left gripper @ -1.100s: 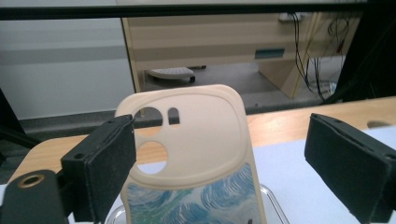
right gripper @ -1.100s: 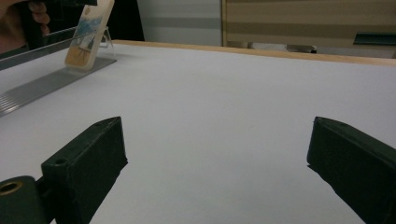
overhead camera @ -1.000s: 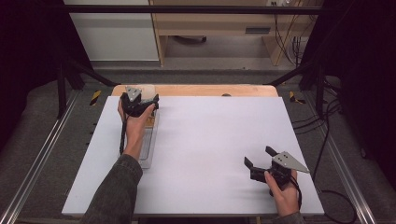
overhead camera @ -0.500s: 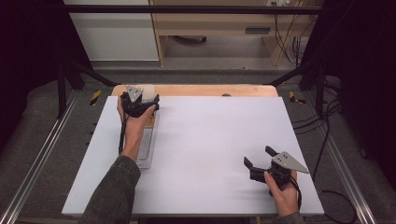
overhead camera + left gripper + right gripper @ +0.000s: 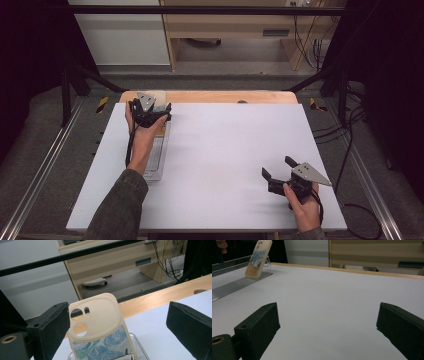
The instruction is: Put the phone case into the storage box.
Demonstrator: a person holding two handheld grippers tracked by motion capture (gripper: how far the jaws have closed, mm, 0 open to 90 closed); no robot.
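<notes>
A cream phone case [image 5: 100, 322] with a blue swirl print stands tilted back on a clear stand [image 5: 140, 345] at the table's far left. My left gripper [image 5: 117, 312] is open around it. The case sits close against the left jaw, with a wide gap to the other jaw; whether it touches I cannot tell. In the high view that gripper [image 5: 150, 106] is at the far end of a ridged tray [image 5: 156, 160], with the case [image 5: 159, 97] just beyond it. My right gripper [image 5: 278, 167] rests near the front right, open and holding nothing. From the right gripper [image 5: 328, 312] the case [image 5: 258, 257] shows far off.
The white table top [image 5: 225, 150] has a wooden strip [image 5: 215, 96] along its far edge. Metal rails [image 5: 40, 175] run along both sides of the table. Cables [image 5: 350, 150] hang off the right side. A wooden desk [image 5: 240, 30] stands beyond the table.
</notes>
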